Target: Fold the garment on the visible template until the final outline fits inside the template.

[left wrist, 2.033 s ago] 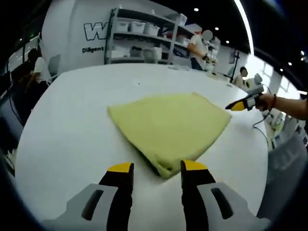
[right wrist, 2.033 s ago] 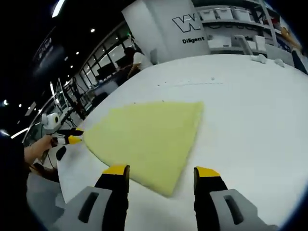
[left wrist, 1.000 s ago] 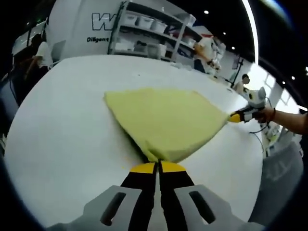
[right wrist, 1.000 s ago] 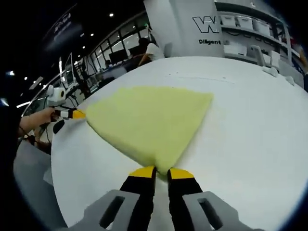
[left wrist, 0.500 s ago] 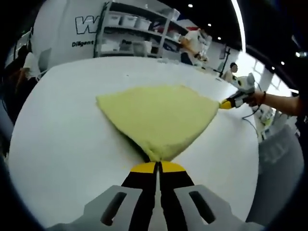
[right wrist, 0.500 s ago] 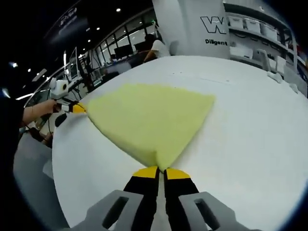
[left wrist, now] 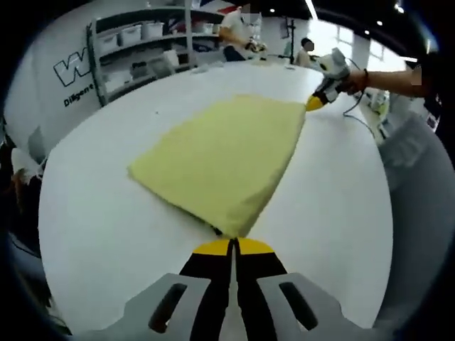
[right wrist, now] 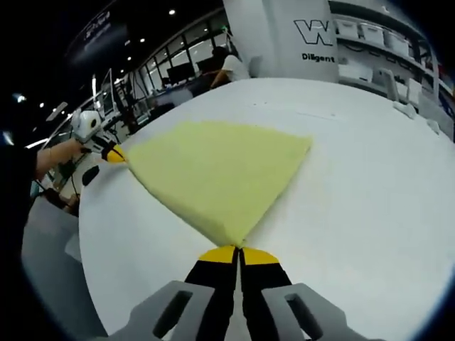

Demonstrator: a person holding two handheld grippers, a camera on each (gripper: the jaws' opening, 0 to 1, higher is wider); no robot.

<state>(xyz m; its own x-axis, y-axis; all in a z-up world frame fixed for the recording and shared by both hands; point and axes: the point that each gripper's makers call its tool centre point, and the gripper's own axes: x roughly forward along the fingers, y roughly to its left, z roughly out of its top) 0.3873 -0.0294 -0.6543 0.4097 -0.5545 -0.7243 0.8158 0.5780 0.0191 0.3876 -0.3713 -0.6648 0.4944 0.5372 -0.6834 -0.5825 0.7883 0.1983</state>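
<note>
A folded pale yellow garment [left wrist: 224,156] lies on the white round table [left wrist: 92,220]. In the left gripper view my left gripper [left wrist: 232,246] is shut on the garment's near corner, and my right gripper [left wrist: 315,101] pinches the far right corner, held by a hand. In the right gripper view the garment [right wrist: 217,167] spreads ahead, my right gripper [right wrist: 237,253] is shut on its near corner, and my left gripper [right wrist: 114,153] grips the far left corner. I see no template outline on the table.
Shelving with white bins [left wrist: 146,53] and a white wall with lettering [right wrist: 323,32] stand behind the table. People [left wrist: 238,32] stand at the far side. Desks with monitors [right wrist: 170,89] line the background. The table edge [right wrist: 85,241] runs close on the left.
Both grippers stay shut on the garment corners. The left gripper view has swung, so the cloth now runs further up and right; the garment looks pulled a little flatter.
</note>
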